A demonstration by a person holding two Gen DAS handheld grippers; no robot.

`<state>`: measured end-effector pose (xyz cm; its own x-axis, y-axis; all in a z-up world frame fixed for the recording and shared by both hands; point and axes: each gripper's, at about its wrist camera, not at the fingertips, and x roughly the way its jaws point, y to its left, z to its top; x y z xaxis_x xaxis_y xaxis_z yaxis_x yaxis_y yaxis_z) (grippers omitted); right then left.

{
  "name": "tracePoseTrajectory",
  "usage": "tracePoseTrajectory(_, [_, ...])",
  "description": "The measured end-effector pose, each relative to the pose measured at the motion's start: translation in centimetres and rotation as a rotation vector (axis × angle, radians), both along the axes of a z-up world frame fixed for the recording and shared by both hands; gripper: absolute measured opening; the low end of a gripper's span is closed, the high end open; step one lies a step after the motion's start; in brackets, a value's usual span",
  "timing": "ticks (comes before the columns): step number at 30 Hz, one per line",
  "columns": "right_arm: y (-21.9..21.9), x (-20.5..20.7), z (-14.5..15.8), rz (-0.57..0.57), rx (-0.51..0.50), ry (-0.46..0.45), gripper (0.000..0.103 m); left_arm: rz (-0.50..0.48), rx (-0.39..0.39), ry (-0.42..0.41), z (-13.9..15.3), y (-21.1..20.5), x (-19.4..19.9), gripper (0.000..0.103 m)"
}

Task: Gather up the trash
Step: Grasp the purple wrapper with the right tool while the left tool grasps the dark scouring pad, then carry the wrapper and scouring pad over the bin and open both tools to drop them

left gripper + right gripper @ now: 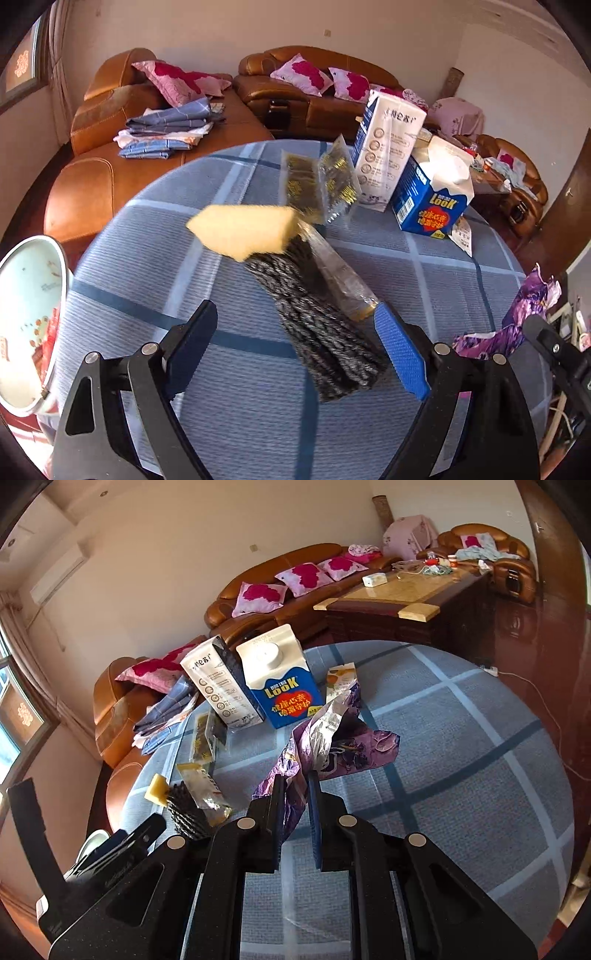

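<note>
My left gripper (295,325) is open above the round table, its fingers either side of a grey scrubbing pad (317,325) with a yellow sponge (243,230) at its far end; a clear wrapper (340,280) lies against the pad. My right gripper (295,794) is shut on a crumpled purple wrapper (332,738), which also shows at the right in the left wrist view (517,325). A blue "Look" carton (284,686) and a white carton (218,686) stand at the far side, with yellow-printed clear packets (317,181) beside them.
The table wears a blue checked cloth (461,775). A white bin or bowl (29,325) sits at the left edge. A small orange packet (340,679) and a receipt (463,236) lie near the cartons. Brown sofas (147,155) and a coffee table (399,602) stand beyond.
</note>
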<state>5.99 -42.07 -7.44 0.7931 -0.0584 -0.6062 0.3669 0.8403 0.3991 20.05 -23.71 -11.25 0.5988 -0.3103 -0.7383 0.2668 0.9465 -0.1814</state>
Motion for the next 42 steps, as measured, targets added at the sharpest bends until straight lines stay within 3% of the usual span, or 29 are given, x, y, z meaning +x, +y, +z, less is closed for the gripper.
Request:
tracePoseTrajectory(1, [-0.1,-0.3,-0.2,-0.002,0.009,0.002,0.014,-0.008,0.001,0.014,-0.4,-0.6,0.1,0.083])
tracePoseTrajectory(4, [-0.3,-0.9,-0.8,0.003,0.032,0.009,0.014,-0.021,0.03,0.07,-2.0,-1.4,0.3,0.058])
tracePoseTrajectory(5, [-0.4,-1.0,-0.9,0.004,0.035,0.01,0.014,-0.019,0.019,0.065,-1.9,-1.3,0.2,0.054])
tracePoseTrajectory(6, [-0.3,-1.1,-0.9,0.002,0.036,0.01,0.014,-0.026,0.006,0.06,-1.7,-1.1,0.2,0.038])
tracePoseTrajectory(9, [0.1,-1.4,-0.9,0.002,0.044,0.006,0.013,-0.055,0.031,0.041,-1.4,-0.9,-0.3,0.025])
tracePoseTrajectory(23, [3.6,-3.0,1.1,0.021,-0.007,-0.039,0.014,-0.087,0.139,-0.112,2.2,2.1,-5.3,0.024])
tracePoseTrajectory(36, [7.3,-4.6,2.5,0.071,-0.072,-0.049,0.014,-0.131,0.058,-0.144,3.8,5.7,-9.1,0.024])
tracePoseTrajectory(42, [9.3,-5.0,2.9,0.106,-0.104,-0.053,0.014,-0.108,0.018,-0.141,3.7,9.0,-10.1,0.024])
